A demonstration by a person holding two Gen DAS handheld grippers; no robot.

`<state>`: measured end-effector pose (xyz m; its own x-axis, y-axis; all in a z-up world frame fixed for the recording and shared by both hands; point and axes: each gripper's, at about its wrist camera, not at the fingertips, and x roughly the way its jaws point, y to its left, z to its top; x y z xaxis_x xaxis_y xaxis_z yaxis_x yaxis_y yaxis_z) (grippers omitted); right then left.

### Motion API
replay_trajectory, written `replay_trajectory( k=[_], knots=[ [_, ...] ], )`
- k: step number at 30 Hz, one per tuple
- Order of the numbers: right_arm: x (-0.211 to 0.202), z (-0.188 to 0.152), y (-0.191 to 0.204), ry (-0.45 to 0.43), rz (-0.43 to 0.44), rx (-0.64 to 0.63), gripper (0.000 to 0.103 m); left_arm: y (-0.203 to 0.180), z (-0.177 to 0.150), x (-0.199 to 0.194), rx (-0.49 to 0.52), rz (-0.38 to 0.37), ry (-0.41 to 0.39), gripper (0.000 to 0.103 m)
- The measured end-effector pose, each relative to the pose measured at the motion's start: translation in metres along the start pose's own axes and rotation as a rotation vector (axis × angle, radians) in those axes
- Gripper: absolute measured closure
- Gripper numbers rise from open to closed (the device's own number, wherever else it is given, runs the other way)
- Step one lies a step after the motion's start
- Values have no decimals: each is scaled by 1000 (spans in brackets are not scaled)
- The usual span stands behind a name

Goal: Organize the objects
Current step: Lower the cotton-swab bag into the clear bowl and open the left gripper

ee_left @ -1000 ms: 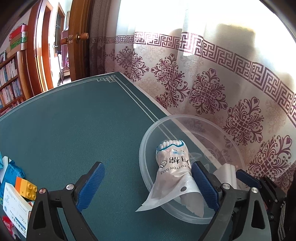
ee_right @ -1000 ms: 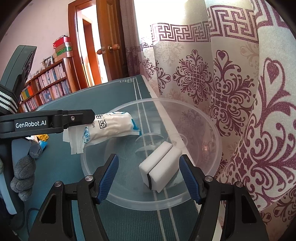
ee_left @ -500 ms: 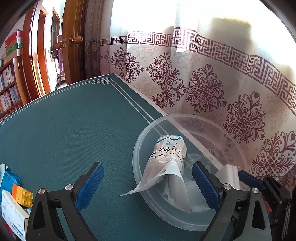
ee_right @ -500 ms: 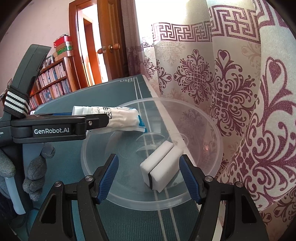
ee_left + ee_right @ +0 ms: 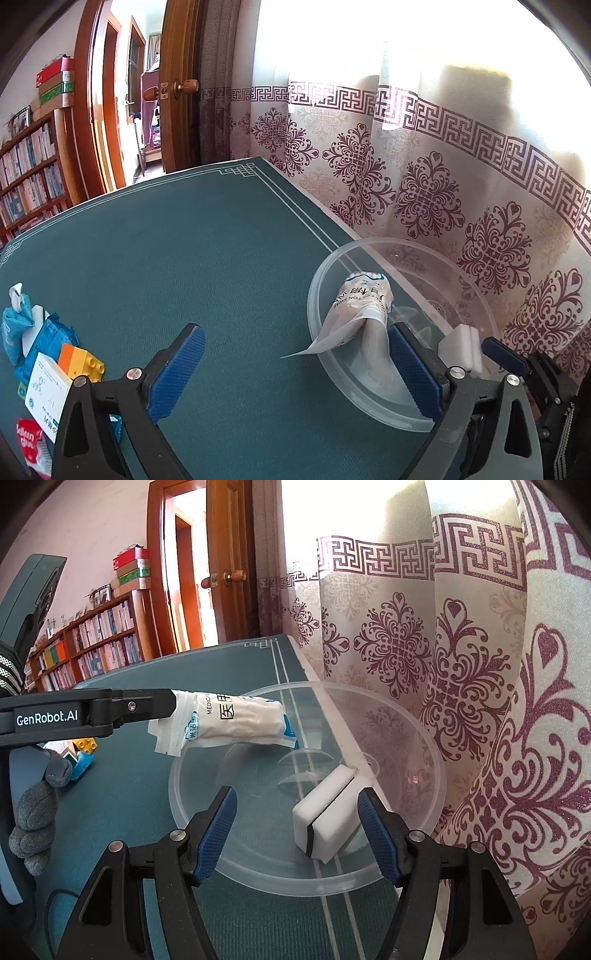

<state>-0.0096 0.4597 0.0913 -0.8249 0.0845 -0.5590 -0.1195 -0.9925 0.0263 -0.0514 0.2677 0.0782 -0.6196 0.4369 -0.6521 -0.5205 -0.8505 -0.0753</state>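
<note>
A clear plastic bowl (image 5: 325,354) (image 5: 424,746) stands on the green table by the curtain. A white bag of cotton swabs (image 5: 364,306) (image 5: 236,723) lies across the bowl's left rim, its tail sticking out. A white sponge with a black seam (image 5: 330,810) (image 5: 461,347) lies inside the bowl. My left gripper (image 5: 295,369) is open, its right finger (image 5: 413,365) beside the bag's tail. My right gripper (image 5: 299,834) is open above the bowl's near rim, with the sponge between its fingers.
At the left of the table lie a yellow and orange toy brick (image 5: 81,363), a white box (image 5: 46,391), blue packets (image 5: 40,339) and a red and white packet (image 5: 31,443). A patterned curtain (image 5: 424,192) hangs along the table's right edge.
My left gripper has drawn back and to the left, away from the bowl. The swab bag stays on the bowl's rim. My right gripper has not moved.
</note>
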Motion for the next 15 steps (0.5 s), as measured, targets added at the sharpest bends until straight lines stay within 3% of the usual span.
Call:
replay_trajectory(
  k=[7, 15],
  knots=[
    [-11, -1, 15, -41, -31, -50, 34, 8, -5, -13, 6, 24, -27, 1],
    [-10, -2, 15, -19, -31, -33, 34, 23, -8, -25, -24, 35, -44, 1]
  ],
)
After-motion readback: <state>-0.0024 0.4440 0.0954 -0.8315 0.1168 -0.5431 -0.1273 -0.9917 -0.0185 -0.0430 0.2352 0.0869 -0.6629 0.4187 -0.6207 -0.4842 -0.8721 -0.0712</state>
